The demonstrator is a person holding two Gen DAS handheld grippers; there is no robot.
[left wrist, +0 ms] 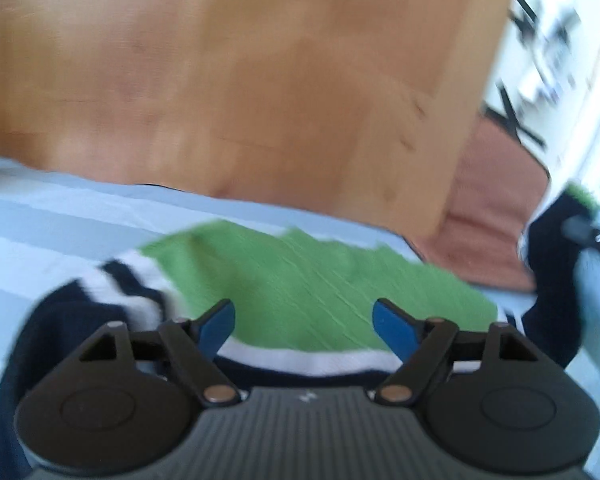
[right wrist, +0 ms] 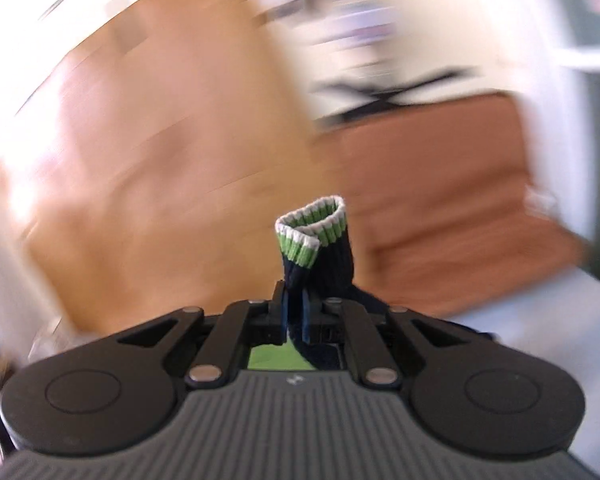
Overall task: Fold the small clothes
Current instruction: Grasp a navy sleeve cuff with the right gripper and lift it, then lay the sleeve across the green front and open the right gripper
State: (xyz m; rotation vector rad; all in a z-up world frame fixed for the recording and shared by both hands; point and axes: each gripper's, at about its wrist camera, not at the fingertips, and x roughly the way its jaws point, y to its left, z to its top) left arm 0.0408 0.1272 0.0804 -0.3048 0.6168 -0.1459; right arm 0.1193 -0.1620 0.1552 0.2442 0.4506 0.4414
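Evidently the fold is under way; the right gripper [right wrist: 296, 316] has its fingers clamped on the navy cuff [right wrist: 314, 236] of the small sweater [left wrist: 300, 280], lifted off the striped bed sheet [left wrist: 60, 216]; the left gripper [left wrist: 304, 320], fingers apart, hovers over the sweater's green panel; next, I'd judge, the cuff should be laid across that panel.

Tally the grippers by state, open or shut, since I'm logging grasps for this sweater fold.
Open: 1, the left gripper, above the green sweater.
Shut: 1, the right gripper, clamped on the navy sleeve cuff.
Total: 2 grippers.
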